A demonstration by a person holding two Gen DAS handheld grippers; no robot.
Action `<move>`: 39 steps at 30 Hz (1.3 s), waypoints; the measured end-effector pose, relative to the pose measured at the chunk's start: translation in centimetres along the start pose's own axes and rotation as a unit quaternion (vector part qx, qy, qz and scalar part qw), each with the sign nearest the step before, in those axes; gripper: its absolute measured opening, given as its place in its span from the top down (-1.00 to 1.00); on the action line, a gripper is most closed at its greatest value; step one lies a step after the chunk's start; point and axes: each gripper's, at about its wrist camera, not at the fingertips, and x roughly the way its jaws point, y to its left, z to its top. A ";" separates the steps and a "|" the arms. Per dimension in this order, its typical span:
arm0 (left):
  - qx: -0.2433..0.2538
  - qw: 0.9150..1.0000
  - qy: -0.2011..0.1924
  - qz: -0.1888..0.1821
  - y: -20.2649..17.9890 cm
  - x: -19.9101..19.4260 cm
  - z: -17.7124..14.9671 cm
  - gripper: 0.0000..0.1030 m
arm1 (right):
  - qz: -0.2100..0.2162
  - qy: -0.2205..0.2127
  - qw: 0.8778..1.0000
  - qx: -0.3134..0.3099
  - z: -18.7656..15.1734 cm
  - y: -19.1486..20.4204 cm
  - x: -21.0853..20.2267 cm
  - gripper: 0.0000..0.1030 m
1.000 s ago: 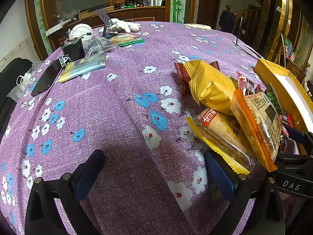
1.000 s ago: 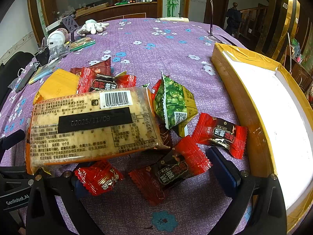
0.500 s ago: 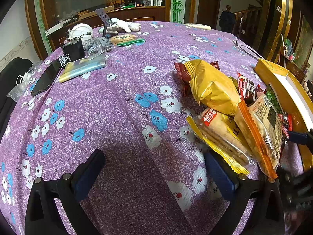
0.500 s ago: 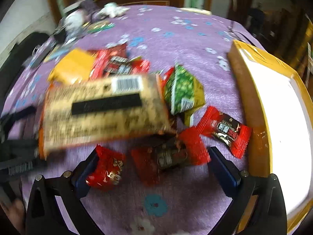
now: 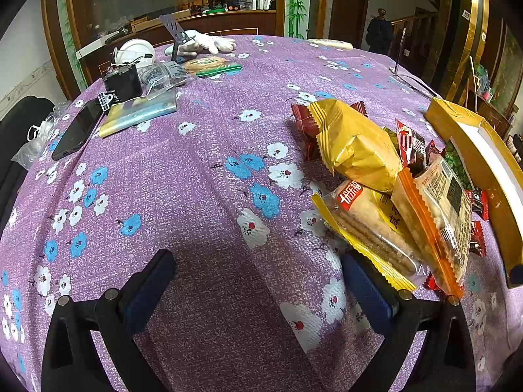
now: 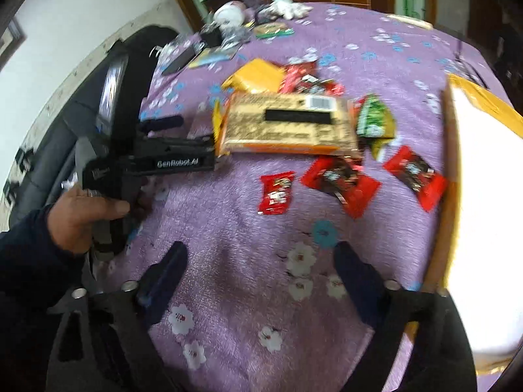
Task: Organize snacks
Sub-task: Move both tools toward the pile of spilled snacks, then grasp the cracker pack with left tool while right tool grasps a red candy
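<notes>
Snack pile on purple floral tablecloth point(image 5: 202, 176), beside yellow-walled box point(image 5: 457, 121) with white interior, at right of left wrist view. Topmost in pile: yellow foil packet point(image 5: 356, 147), resting partly over dark red wrapper point(image 5: 302, 124). Below it, clear cracker pack with yellow edge point(image 5: 369, 228), lying just beside right-hand finger of left gripper point(image 5: 261, 294). Against that pack, tilted up on its edge, orange-edged biscuit pack point(image 5: 438, 222). Left gripper fingers spread wide over bare cloth, nothing between them.

Right wrist view, blurred: right gripper point(image 6: 261, 274) above bare cloth, jaws closing, nothing between them. Ahead of it, three red candy wrappers point(image 6: 340, 179) spread on cloth; farthest right one near box wall point(image 6: 447, 176). Beyond these, orange-edged biscuit pack point(image 6: 287, 124) seen flat with barcode uppermost, green snack bag point(image 6: 372, 121) just at its right end, yellow foil packet point(image 6: 255, 75) behind. At left, left gripper point(image 6: 183, 160) seen from side, held in a hand point(image 6: 78, 215) with dark sleeve; one fingertip close to end of biscuit pack, contact not discernible.

Far side of table: phone point(image 5: 78, 130), black box point(image 5: 122, 83), clear bags, white glove point(image 5: 209, 42).
</notes>
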 end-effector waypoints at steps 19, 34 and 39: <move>0.111 0.986 -0.033 -0.121 -5.3 -8.1 1.7 -0.71 | -0.018 -0.064 0.994 0.083 -0.1 -3.9 -4.0 -0.66; 0.182 0.978 0.036 -0.099 -12.0 -1.2 2.5 -0.18 | -0.019 -0.066 0.994 0.085 -0.7 -4.8 -4.8 -0.66; 0.116 0.984 0.042 -0.129 -9.0 -2.6 1.3 0.01 | -0.003 -0.056 0.996 0.069 0.3 -4.4 -3.9 -0.66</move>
